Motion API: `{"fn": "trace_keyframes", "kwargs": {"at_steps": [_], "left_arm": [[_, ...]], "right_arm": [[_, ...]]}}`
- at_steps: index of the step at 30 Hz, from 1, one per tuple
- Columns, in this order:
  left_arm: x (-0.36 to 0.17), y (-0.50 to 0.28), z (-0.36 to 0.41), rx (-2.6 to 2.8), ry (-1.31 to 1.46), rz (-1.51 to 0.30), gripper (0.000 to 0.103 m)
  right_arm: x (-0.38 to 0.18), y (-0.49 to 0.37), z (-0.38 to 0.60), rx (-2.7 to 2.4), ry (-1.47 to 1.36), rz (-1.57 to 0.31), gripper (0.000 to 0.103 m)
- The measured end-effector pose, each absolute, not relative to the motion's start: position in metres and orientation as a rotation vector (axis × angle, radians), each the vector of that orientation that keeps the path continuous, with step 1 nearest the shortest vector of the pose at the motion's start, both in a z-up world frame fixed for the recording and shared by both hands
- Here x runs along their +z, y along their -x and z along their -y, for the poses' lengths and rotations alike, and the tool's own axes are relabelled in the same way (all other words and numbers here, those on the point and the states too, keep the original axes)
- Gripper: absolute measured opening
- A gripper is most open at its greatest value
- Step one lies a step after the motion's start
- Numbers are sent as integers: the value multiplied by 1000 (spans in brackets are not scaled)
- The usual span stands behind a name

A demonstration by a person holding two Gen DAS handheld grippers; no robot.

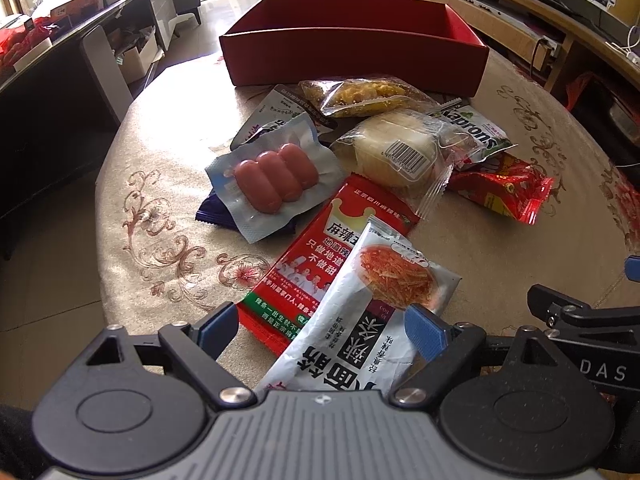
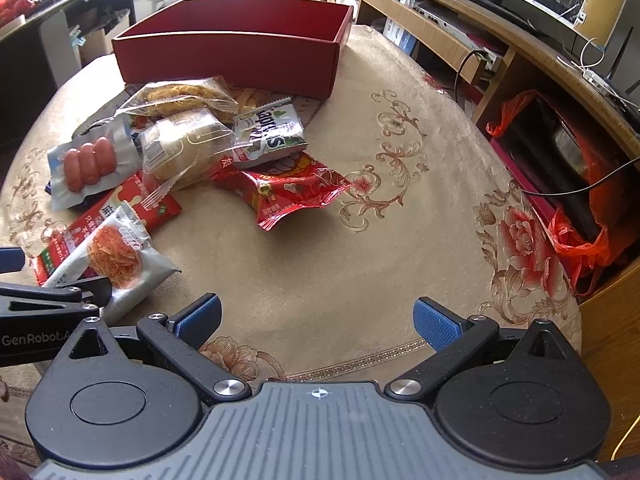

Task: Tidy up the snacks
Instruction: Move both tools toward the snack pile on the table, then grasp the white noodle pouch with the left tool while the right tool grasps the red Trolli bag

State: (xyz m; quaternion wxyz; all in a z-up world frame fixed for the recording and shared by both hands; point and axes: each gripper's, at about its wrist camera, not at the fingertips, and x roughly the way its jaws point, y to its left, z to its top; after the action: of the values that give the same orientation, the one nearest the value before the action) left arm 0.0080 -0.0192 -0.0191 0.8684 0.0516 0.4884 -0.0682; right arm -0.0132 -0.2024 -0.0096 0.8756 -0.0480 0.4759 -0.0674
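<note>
While the left gripper (image 1: 326, 330) is held with its blue pads spread wide, a grey-white noodle-snack packet (image 1: 360, 312) is seen lying between them, on a red spicy-strip packet (image 1: 320, 264); whether either pad touches the packet cannot be told. The right gripper (image 2: 316, 320) is likewise spread, with only bare tablecloth (image 2: 400, 240) between its fingers. Further snacks are heaped at mid-table: a vacuum-sealed sausage pack (image 1: 276, 184), a clear-wrapped cake (image 1: 396, 152), a bag of yellow fried pieces (image 1: 368, 96), a green-and-white Kaprons packet (image 1: 476, 132) and a red foil bag (image 2: 288, 192). An open red box (image 1: 352, 48) is placed beyond the heap, just beside the fried pieces.
</note>
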Motion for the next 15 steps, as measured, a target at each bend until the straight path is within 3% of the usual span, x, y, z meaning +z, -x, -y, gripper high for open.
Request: {"fn": "trace_keyframes", "kwargs": {"at_steps": [15], "left_arm": [[-26, -13, 44, -337, -311, -1035, 88]], "right_arm": [[2, 11, 248, -213, -40, -986, 103]]}}
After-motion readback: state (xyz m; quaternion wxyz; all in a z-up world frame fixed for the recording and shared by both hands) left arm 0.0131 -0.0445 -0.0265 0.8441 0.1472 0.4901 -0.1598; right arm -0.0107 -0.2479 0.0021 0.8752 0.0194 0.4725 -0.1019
